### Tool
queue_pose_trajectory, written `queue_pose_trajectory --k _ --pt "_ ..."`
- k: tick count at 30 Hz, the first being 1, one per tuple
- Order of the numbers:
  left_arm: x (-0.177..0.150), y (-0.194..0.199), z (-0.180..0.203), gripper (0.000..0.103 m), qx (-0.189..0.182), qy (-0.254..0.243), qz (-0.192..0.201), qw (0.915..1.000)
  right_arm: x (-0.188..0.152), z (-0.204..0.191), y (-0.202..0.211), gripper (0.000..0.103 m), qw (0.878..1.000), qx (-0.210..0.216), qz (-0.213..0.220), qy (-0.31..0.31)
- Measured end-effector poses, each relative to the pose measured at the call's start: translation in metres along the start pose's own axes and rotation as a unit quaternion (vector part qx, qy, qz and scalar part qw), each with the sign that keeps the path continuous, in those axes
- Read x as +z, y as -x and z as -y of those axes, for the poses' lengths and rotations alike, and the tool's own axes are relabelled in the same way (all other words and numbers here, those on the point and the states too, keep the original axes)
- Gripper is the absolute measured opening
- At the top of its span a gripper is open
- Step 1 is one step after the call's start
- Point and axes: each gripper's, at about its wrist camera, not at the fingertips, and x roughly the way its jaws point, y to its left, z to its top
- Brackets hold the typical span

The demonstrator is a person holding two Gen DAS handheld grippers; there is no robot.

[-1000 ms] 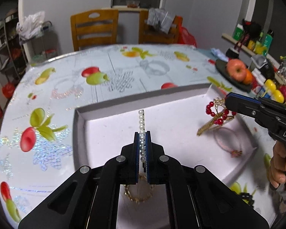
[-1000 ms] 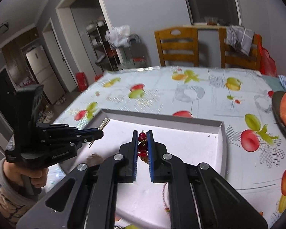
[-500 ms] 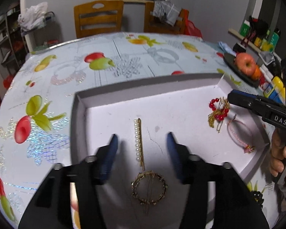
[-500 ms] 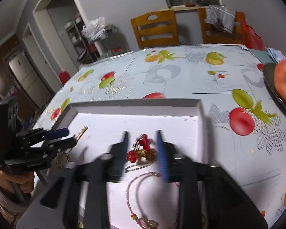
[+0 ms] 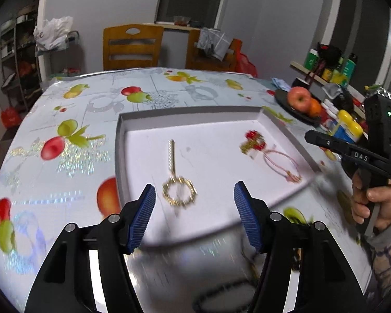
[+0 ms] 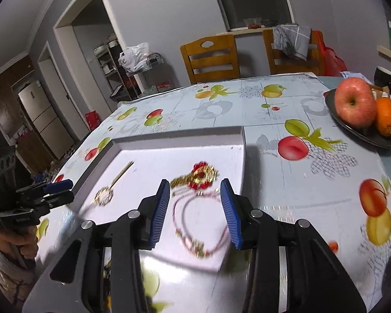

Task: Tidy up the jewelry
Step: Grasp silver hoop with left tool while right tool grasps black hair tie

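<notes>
left gripper (image 5: pixel 194 195) and right gripper (image 6: pixel 194 190) both spread, empty, above white tray (image 5: pixel 190 112) holding pearl pin (image 5: pixel 171 154).

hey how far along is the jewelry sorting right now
Four pieces lie in the white tray: the pearl hair clip, gold wreath brooch, red-beaded gold hairpiece and pink cord bracelet. Nothing is in hand: the left claw and right claw are both open and empty. A dark, blurred piece at the table's near edge may be left to place.
</notes>
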Motion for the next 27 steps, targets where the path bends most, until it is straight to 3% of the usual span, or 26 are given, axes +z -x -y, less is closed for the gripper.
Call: queue_pose_trajectory --k 5,8,13,21,27 --pt "-0.026 0.014 0.011 0.066 -0.009 -0.007 -0.004 0.9999 -0.022 -0.01 0.019 0.041 1.0 -0.003 0.0 0.011" --pt "-0.04 0.016 0.013 0.066 -0.011 -0.011 -0.011 0.9998 -0.038 -0.016 0.027 0.053 1.0 -0.002 -0.006 0.021" --pt "-0.057 0.019 0.014 0.066 -0.016 -0.005 -0.018 0.9997 -0.063 -0.023 0.036 0.053 0.999 0.0 -0.019 0.028" --pt "-0.074 0.024 0.034 0.066 -0.026 -0.034 -0.029 0.9986 -0.087 -0.037 0.039 0.057 0.998 0.007 -0.048 0.05" --pt "-0.074 0.013 0.046 0.066 -0.011 -0.061 -0.047 0.997 -0.093 -0.057 0.033 0.057 0.994 0.012 -0.066 0.085"
